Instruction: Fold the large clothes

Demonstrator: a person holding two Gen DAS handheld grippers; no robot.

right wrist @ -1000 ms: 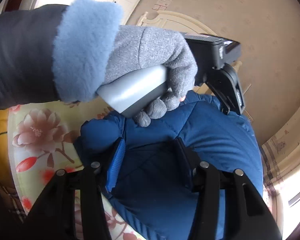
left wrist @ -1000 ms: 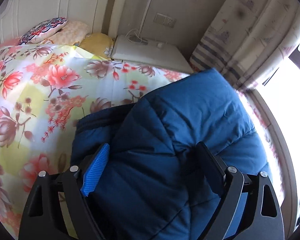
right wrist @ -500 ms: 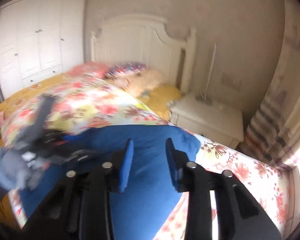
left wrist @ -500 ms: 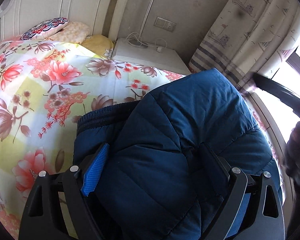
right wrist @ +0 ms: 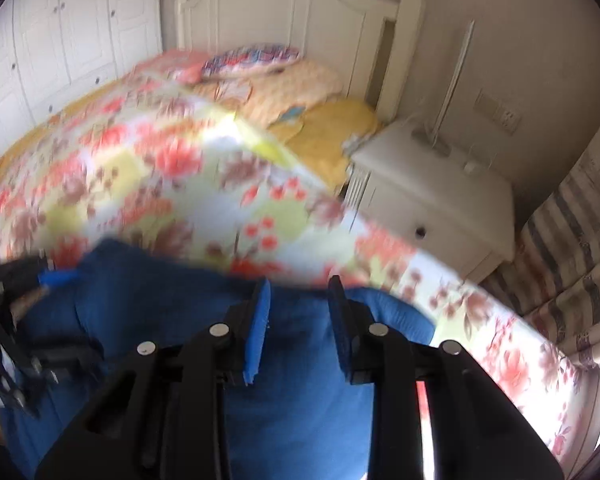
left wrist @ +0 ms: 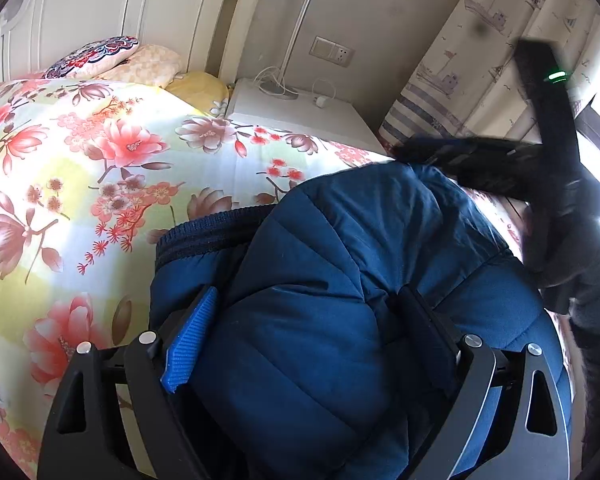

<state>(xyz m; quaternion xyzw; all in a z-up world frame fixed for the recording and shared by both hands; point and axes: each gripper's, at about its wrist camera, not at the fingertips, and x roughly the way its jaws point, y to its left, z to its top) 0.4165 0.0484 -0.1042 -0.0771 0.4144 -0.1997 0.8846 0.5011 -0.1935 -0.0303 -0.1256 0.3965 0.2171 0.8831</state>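
A: Where does the jacket (left wrist: 340, 280) lie?
B: Bundled on the bed (left wrist: 80, 184), lower centre; left gripper (left wrist: 304, 320) jaws wide, straddling it.
A: Right gripper (right wrist: 298, 320)?
B: Jaws narrower, empty, above its far edge.

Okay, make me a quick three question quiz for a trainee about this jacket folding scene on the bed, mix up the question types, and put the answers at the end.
1. True or false: the blue puffer jacket lies on a plain white sheet.
2. Multiple choice: the left gripper is A) wide open with a bulge of jacket between its fingers, B) shut on a pillow, C) out of view.
3. Fill in: beside the bed, under the wall socket, stands a white ____.

Key: 1 false, it lies on the floral quilt. 2 A. 3 nightstand.
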